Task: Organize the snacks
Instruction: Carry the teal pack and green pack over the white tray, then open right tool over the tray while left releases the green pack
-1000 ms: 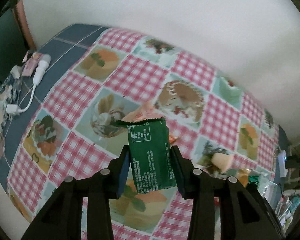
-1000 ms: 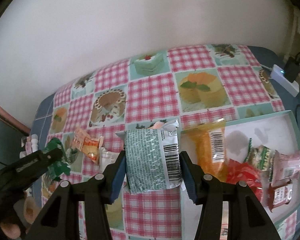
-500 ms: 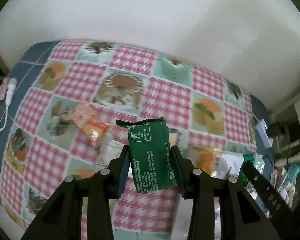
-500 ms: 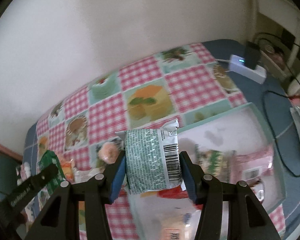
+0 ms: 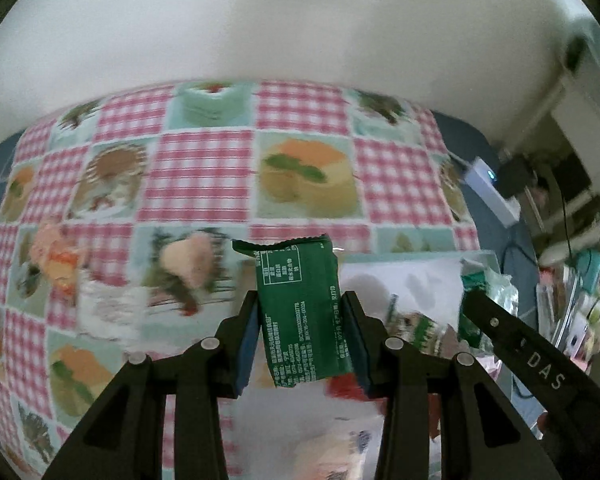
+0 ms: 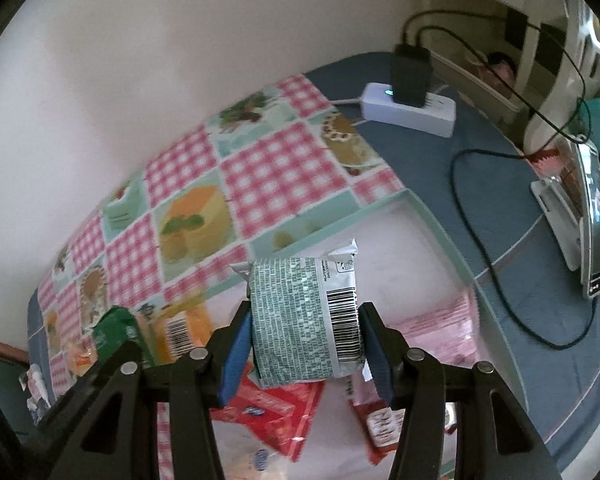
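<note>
The left gripper point(image 5: 302, 344) has its fingers point(image 5: 247, 344) closed partway onto a dark green snack packet point(image 5: 300, 312), the blue pads pressing its two long edges so that it stands upright between them, its crimped top edge rising beyond the fingertips. Beyond and to the right of these fingers lies the white tray point(image 5: 404, 276) with a pale green rim, resting on the table point(image 5: 204, 176) with its pink-checked, cake-patterned cloth. To the left of the fingers, an orange wrapped snack point(image 5: 56, 256) lies on the cloth, blurred.

The right gripper point(image 6: 303, 346) holds a pale green and white snack packet point(image 6: 296, 320) with a barcode on its right side; its fingers point(image 6: 374, 354) stand somewhat wider and clamp the packet's sides. This packet hangs over the tray point(image 6: 440, 236). Beneath the fingers, inside the tray, lie a red packet point(image 6: 276, 416), a pink packet point(image 6: 440, 328) to the right and an orange packet point(image 6: 188, 324) with a barcode to the left. Farther beyond the right fingers, a white power strip point(image 6: 412, 112) with a black plug sits on the blue part of the table.
</note>
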The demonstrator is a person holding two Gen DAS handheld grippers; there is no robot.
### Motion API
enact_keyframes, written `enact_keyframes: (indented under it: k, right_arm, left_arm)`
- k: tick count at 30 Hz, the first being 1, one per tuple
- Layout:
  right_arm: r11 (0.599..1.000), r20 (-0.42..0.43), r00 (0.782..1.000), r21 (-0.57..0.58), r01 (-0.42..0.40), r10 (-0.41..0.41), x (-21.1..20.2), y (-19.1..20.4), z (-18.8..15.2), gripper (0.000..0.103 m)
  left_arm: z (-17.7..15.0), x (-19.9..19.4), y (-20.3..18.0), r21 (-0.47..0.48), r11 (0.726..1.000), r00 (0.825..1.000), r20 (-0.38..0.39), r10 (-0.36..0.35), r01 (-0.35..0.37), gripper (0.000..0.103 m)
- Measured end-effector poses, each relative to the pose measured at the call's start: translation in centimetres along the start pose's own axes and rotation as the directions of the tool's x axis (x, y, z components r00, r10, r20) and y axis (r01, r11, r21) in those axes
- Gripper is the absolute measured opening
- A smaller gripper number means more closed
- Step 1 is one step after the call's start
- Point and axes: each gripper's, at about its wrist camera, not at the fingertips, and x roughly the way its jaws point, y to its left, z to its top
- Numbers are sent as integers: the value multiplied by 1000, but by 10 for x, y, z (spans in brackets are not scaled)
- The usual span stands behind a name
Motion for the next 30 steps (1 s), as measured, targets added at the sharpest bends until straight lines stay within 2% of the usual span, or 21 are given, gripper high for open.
enact_keyframes:
  k: [7, 14, 20, 24, 27, 30]
  right_arm:
    - [999, -18, 1000, 41, 26, -25, 13, -28, 6, 55]
    - [996, -29, 999, 76, 37, -35, 19, -43, 7, 56]
    - [995, -37, 999, 91, 40, -37, 19, -44, 7, 56]
    - [994, -37, 998, 95, 49, -46, 19, -44, 7, 59]
    - [993, -33, 998, 101, 55, -52, 18, -45, 7, 66]
    - [993, -37, 997, 95, 69, -66, 19, -44, 6, 67]
  left_arm:
    - [-10, 24, -43, 111, 994, 1000, -9, -10, 11, 42]
    - [-18, 38, -55, 126, 990, 994, -92, -57, 69, 42]
    - [-15, 34, -50, 113, 992, 994, -97, -52, 63, 43]
    - [-11, 28, -42, 93, 995, 995, -89, -34, 42, 60]
    - [-7, 25, -34, 75, 997, 996, -87, -17, 24, 61]
    - [-3, 23, -21, 36, 999, 997, -81, 7, -4, 75]
